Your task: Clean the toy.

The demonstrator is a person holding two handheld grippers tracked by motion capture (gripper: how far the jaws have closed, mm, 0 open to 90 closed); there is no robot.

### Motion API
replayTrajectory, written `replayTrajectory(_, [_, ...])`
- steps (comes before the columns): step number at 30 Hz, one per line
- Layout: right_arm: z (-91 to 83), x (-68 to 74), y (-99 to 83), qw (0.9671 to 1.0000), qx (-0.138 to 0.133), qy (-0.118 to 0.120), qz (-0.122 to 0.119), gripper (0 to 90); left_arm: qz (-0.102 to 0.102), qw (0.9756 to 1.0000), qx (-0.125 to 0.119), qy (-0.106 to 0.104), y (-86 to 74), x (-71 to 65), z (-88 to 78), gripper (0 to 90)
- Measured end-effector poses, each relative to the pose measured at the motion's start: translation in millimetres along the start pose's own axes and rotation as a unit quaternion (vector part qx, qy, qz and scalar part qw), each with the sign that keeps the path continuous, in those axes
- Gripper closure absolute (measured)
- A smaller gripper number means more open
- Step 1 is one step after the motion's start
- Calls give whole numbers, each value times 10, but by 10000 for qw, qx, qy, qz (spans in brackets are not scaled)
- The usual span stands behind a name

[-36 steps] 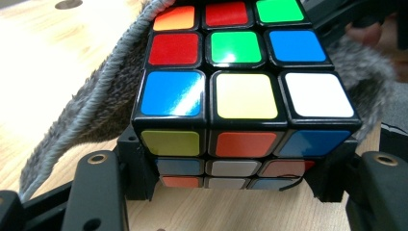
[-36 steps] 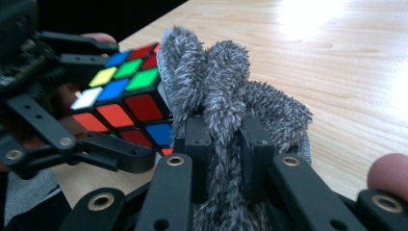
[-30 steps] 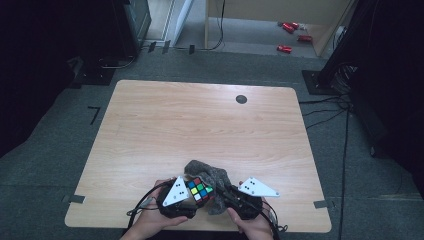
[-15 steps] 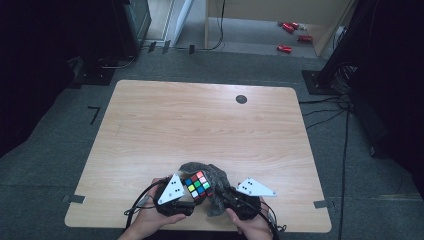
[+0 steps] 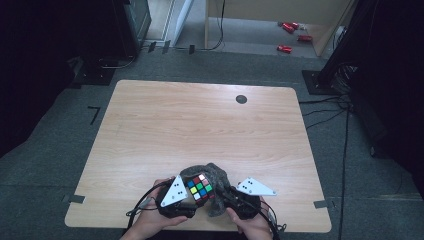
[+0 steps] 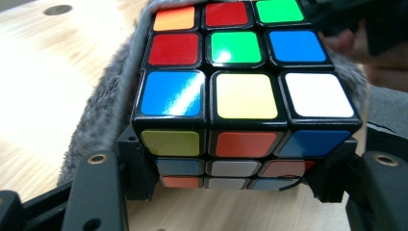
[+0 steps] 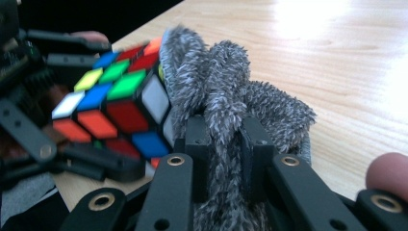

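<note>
High view: near the table's (image 5: 150, 125) front edge, the left gripper (image 5: 187, 197) clamps a scrambled Rubik's cube (image 5: 199, 187) between its jaws, while the right gripper (image 5: 225, 192) has its jaws pinched narrow on a grey fuzzy cloth (image 5: 215, 175). The cloth lies bunched against the cube's far side, touching it. The wiping looks to be under way; the top and near faces are bare, probably not yet covered.
</note>
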State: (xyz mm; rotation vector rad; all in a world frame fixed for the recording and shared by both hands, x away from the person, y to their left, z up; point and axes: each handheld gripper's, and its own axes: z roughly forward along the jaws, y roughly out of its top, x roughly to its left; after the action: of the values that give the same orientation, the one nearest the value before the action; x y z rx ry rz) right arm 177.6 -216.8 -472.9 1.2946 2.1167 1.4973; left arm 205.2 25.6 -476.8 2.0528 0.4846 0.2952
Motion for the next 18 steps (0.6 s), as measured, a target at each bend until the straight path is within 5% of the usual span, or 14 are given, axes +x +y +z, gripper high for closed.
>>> replayTrajectory(8, [-44,49,28,9999,-119,65,-63,780,-87,9999,41,-32,-27,35,2,348])
replayTrajectory(13, [-88,56,68,9995,-283,43,-91,780,77,9997,152,-163,-27,-73,70,348])
replayTrajectory(18, [-35,0,20,9999,-114,-49,-43,781,109,9998,111,-158,4,-93,59,348])
